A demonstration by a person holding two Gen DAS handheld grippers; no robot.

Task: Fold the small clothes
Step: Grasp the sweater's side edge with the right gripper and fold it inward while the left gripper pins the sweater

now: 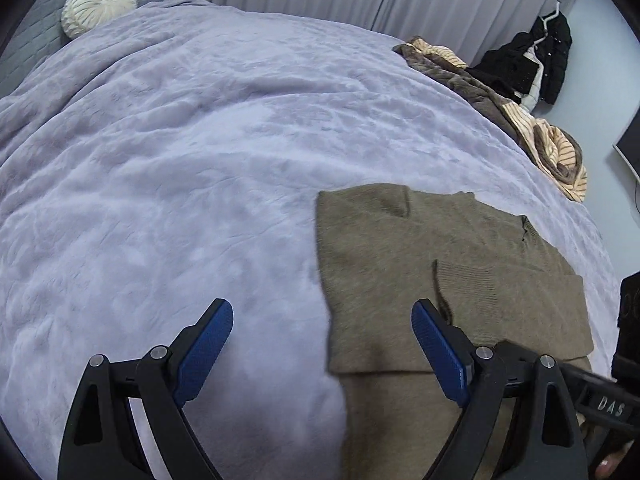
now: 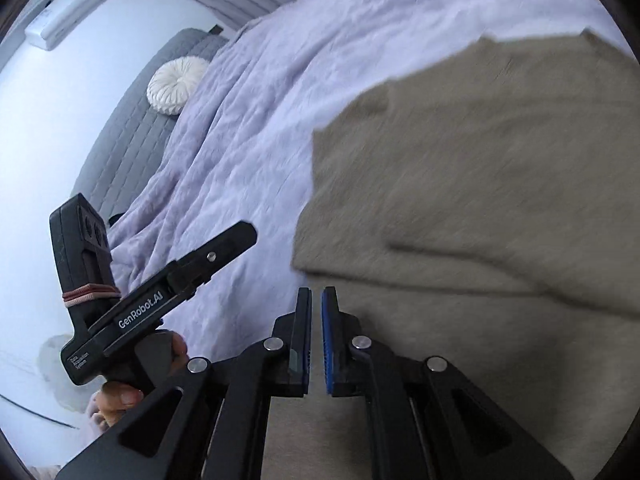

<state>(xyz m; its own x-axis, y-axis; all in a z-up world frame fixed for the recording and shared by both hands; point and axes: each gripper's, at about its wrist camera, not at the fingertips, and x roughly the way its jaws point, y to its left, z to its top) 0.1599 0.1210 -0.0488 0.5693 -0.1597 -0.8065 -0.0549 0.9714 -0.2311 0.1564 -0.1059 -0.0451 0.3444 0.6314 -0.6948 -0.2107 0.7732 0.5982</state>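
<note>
An olive-brown knitted sweater [image 1: 420, 248] lies partly folded on the lavender blanket [image 1: 180, 160], with a sleeve laid across its body. My left gripper [image 1: 322, 306] hovers open and wide over the sweater's left edge, one blue pad above the blanket and the other above the knit; nothing is between them. In the right wrist view the same sweater [image 2: 480, 160] fills the right side, blurred. My right gripper [image 2: 316, 290] stands above its near part, the jaws drawn together to a thin slit with nothing in them. A hand [image 2: 120, 396] holds the left tool's handle at the lower left.
A round cream cushion [image 1: 98, 4] leans on the grey headboard [image 1: 28, 40] at the bed's far end. A heap of brown and striped clothes [image 1: 540, 132] lies along the bed's right edge. A black coat [image 1: 536, 60] hangs on the wall beyond it.
</note>
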